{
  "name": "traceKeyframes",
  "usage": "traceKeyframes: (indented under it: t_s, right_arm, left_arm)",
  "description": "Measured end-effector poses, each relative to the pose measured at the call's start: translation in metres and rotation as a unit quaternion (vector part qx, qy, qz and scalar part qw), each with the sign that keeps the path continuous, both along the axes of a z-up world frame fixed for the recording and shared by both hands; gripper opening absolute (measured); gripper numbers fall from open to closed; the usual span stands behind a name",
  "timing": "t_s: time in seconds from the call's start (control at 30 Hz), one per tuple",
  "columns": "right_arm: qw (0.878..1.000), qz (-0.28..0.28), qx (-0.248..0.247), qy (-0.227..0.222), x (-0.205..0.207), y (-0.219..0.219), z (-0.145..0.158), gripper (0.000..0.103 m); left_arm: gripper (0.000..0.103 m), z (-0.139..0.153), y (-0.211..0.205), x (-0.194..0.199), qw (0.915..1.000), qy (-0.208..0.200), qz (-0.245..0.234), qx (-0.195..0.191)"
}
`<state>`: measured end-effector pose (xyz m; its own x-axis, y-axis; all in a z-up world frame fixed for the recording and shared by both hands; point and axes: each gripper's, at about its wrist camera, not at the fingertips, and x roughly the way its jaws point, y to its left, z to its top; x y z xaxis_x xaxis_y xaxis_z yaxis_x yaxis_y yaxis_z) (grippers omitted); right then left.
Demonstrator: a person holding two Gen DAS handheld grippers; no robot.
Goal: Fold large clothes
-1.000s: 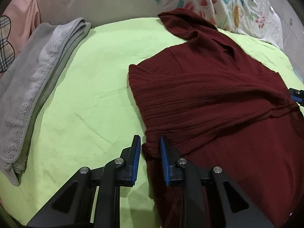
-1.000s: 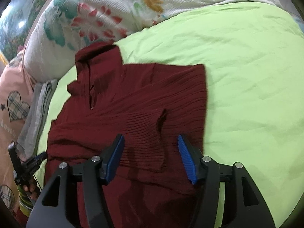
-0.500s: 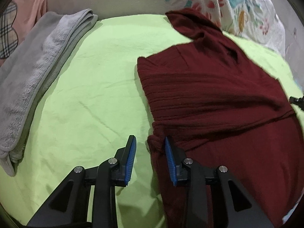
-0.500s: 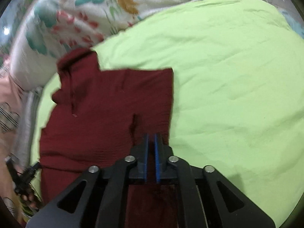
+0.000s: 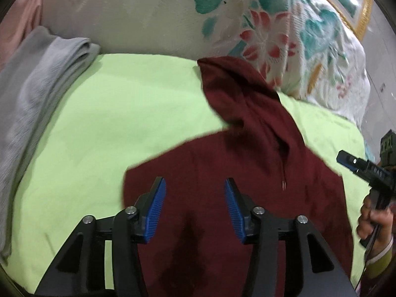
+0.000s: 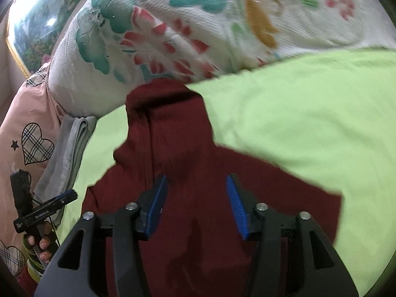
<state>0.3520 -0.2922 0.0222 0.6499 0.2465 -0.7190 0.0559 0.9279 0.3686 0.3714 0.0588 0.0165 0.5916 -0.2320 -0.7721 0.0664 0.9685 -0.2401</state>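
My left gripper (image 5: 194,208) & right gripper (image 6: 195,206): jaws just opened, apart, nothing clamped, above the maroon hoodie (image 5: 247,193) lying on the green sheet (image 5: 111,123); risk: hood (image 6: 168,113) stays bunched vs. floral pillow (image 6: 173,29), so next fold skews.

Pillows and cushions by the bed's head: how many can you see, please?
2: a floral pillow behind the maroon hoodie, and a pink heart-print cushion left of it. More may be hidden.
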Motion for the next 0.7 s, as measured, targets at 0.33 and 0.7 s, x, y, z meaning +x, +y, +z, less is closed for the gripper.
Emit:
traceKeyframes:
  t_s: [0.33, 0.7]
  right_arm:
    - [0.998, 0.048, -0.032, 0.002, 0.132, 0.016, -0.013, 0.065]
    - [0.991, 0.087, -0.102, -0.004, 0.203, 0.035, -0.041, 0.058]
  left_arm:
    - [0.059, -0.014, -0.024, 0.151, 0.9994, 0.026, 0.009, -0.022]
    - [0.061, -0.047, -0.047, 0.228, 0.9993, 0.026, -0.017, -0.02]
